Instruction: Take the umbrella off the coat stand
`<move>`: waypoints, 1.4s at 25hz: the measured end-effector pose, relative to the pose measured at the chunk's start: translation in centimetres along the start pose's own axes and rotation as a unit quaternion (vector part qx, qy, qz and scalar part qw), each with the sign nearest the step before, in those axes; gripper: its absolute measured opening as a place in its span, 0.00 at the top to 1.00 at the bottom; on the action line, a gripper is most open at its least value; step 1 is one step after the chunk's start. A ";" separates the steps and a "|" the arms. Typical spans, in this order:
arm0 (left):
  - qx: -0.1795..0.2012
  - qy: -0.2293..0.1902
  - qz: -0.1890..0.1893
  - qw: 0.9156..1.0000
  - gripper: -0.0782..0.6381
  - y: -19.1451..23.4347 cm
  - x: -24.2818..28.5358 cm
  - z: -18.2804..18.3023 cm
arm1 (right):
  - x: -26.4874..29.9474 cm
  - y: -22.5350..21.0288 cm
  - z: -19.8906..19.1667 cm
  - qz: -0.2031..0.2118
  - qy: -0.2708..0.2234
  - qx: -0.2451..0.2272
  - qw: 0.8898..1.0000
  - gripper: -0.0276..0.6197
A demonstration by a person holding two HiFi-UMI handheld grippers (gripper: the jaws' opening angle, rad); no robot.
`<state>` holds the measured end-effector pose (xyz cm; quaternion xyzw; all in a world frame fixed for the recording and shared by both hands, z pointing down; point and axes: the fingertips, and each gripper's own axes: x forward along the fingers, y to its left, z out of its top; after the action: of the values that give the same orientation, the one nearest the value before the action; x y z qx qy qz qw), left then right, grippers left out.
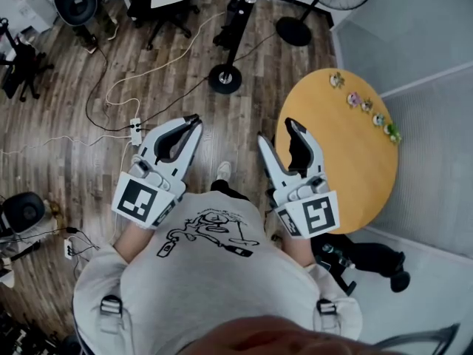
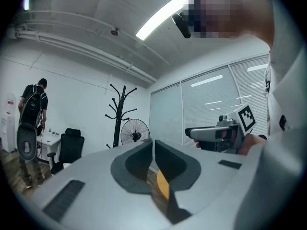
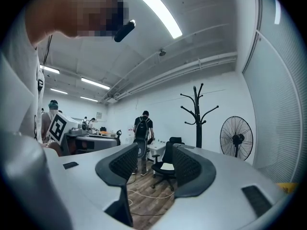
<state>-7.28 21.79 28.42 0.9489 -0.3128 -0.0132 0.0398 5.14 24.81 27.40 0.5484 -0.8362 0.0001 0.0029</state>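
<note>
Umbrella (image 1: 367, 258): a black folded bundle, apparently the umbrella, lying on the grey floor at the near right, just beside the near edge of the round tabletop (image 1: 347, 161); held by neither claw.
Right claw (image 1: 276, 130): jaws wide apart with nothing between them, held level over the left edge of the tabletop.
Left claw (image 1: 194, 119): jaws together with only a thin slit between them and nothing in it, held level over the wooden floor (image 1: 81, 154).
Coat stand (image 3: 197, 115): black and branched, upright at the white far wall.
Pedestal fan (image 3: 236, 138): just right of the coat stand.
Small figures (image 1: 366, 104): in a row along the tabletop's far right rim.
</note>
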 end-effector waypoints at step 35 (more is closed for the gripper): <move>-0.003 0.006 0.035 0.999 0.86 1.2 14.6 -0.9 | 5.0 -14.0 -1.8 0.040 0.012 0.022 0.999 0.64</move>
<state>3.78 12.20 29.38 0.9372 -0.3459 -0.0073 0.0449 16.02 14.66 29.18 0.5142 -0.8573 0.0253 0.0007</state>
